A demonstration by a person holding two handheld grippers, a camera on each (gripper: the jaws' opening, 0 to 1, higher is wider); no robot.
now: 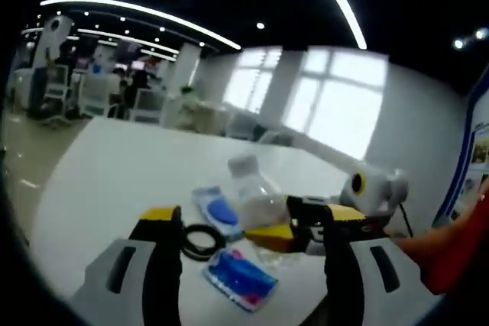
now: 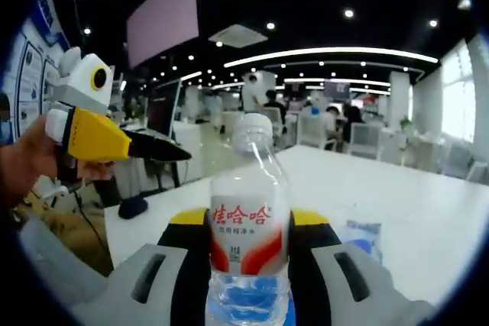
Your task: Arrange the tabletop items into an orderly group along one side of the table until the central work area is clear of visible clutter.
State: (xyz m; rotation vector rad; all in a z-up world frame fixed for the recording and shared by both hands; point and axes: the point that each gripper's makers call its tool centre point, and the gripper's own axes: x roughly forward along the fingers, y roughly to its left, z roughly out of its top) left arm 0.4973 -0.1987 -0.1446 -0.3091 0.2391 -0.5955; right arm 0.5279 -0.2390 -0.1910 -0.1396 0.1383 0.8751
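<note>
A clear plastic water bottle [image 2: 250,242] is held upright between the jaws of the right gripper [image 2: 250,265], which are closed on its lower body, under the red and white label. In the left gripper view the same bottle [image 1: 257,195] is seen above the white table [image 1: 114,166], with the right gripper [image 1: 306,228] around it. The bottle looks light and thin-walled, so it is judged that a hard squeeze would dent it, and the smooth plastic may slip. The lower body, where the hold is now, seems a good place, because the white cap [image 2: 252,129] and neck are narrow. How much water is inside cannot be told.

The jaws of the left gripper [image 1: 252,265] stand apart and nothing is held between them. Under them a black ring [image 1: 202,240], a blue packet [image 1: 239,279] and a second blue and white packet [image 1: 216,209] lie close together on the table. The surface is smooth and white, and things probably slide easily on it. The room is a large office with desks, ceiling lights and bright windows.
</note>
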